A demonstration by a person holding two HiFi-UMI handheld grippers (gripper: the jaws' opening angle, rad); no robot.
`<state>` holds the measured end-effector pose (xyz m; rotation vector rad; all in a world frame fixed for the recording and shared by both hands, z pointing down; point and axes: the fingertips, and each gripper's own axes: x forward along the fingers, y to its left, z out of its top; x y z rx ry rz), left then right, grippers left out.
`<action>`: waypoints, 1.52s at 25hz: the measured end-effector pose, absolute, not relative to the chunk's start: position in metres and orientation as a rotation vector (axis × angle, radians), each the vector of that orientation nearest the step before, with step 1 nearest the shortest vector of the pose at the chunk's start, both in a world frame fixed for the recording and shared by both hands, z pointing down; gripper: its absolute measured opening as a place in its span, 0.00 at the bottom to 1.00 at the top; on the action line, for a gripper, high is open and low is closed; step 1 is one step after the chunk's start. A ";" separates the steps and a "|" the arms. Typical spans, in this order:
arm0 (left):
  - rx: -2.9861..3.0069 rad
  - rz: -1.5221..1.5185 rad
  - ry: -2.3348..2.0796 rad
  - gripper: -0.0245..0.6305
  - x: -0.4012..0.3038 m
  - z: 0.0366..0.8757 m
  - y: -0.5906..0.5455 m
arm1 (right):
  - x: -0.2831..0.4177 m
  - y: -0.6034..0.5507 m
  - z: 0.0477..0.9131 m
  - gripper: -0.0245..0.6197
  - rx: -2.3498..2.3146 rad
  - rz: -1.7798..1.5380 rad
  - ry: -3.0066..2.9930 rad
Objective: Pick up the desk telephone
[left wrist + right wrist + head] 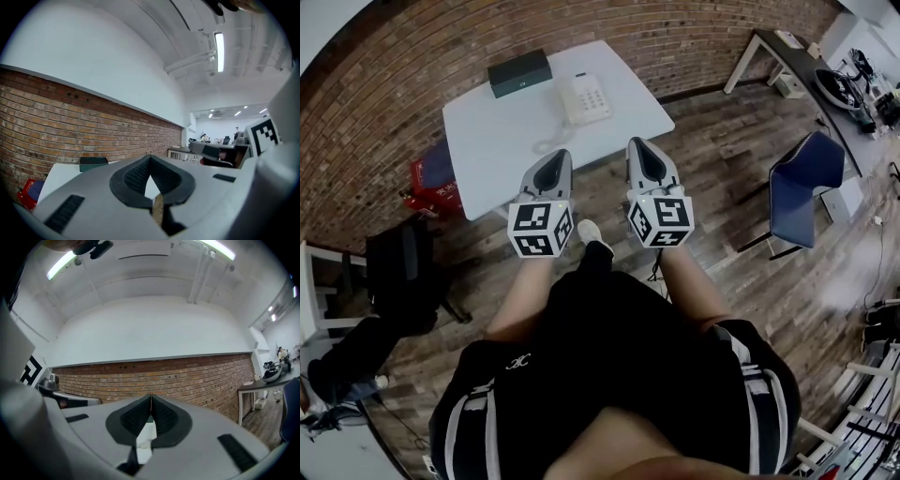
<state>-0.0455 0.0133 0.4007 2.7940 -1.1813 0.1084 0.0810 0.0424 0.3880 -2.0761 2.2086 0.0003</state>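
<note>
The white telephone (pixel 584 97) sat on the white table (pixel 487 141), toward its far side by the brick wall (pixel 441 56) and just beside a dark green box (pixel 519 73). The person held the left gripper (pixel 566 153) and the right gripper (pixel 636 143) side by side near the table's front edge, both pointing toward the telephone and apart from it. Each gripper had its jaws pressed together with nothing between them.

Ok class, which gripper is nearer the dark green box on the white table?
Left. In the head view the left gripper sits short of the table edge, almost straight below the dark green box; the right gripper is further right, past the telephone.
</note>
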 end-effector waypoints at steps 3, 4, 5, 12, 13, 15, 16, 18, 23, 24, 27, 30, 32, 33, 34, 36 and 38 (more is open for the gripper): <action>2.785 0.117 -1.178 0.04 -0.036 0.409 -0.011 | 0.089 0.017 0.395 0.04 -2.079 -0.005 2.222; 2.782 0.118 -1.173 0.04 -0.033 0.412 -0.020 | 0.091 0.008 0.396 0.04 -2.083 -0.007 2.225; 2.780 0.117 -1.170 0.04 -0.031 0.413 -0.030 | 0.094 -0.003 0.398 0.04 -2.086 -0.010 2.227; 2.766 0.117 -1.153 0.04 -0.009 0.413 -0.108 | 0.112 -0.079 0.399 0.04 -2.087 -0.030 2.261; 2.765 0.122 -1.147 0.04 -0.006 0.413 -0.119 | 0.115 -0.090 0.400 0.04 -2.087 -0.036 2.265; 2.762 0.135 -1.133 0.04 0.001 0.416 -0.142 | 0.120 -0.114 0.401 0.04 -2.086 -0.045 2.281; 2.758 0.142 -1.129 0.04 0.004 0.418 -0.155 | 0.122 -0.127 0.402 0.04 -2.086 -0.047 2.291; 2.743 0.150 -1.125 0.04 0.009 0.423 -0.181 | 0.126 -0.152 0.404 0.04 -2.086 -0.051 2.314; 2.716 0.158 -1.121 0.04 0.022 0.427 -0.239 | 0.137 -0.208 0.407 0.04 -2.077 -0.066 2.360; 2.710 0.162 -1.122 0.04 0.024 0.429 -0.249 | 0.138 -0.219 0.408 0.04 -2.064 -0.073 2.377; 2.678 0.174 -1.125 0.04 0.028 0.437 -0.281 | 0.141 -0.253 0.414 0.04 -2.025 -0.097 2.428; 2.648 0.189 -1.135 0.04 0.029 0.447 -0.309 | 0.147 -0.283 0.423 0.04 -2.014 -0.126 2.447; 2.622 0.200 -1.136 0.04 0.030 0.455 -0.325 | 0.150 -0.302 0.431 0.04 -2.009 -0.149 2.464; 2.610 0.207 -1.135 0.04 0.031 0.460 -0.332 | 0.151 -0.310 0.436 0.04 -2.006 -0.163 2.475; 2.600 0.216 -1.133 0.04 0.032 0.464 -0.339 | 0.152 -0.319 0.441 0.04 -2.002 -0.178 2.486; 2.577 0.241 -1.130 0.04 0.034 0.474 -0.351 | 0.156 -0.333 0.451 0.04 -1.996 -0.210 2.506; 2.546 0.268 -1.128 0.04 0.035 0.484 -0.359 | 0.160 -0.343 0.462 0.04 -1.998 -0.248 2.521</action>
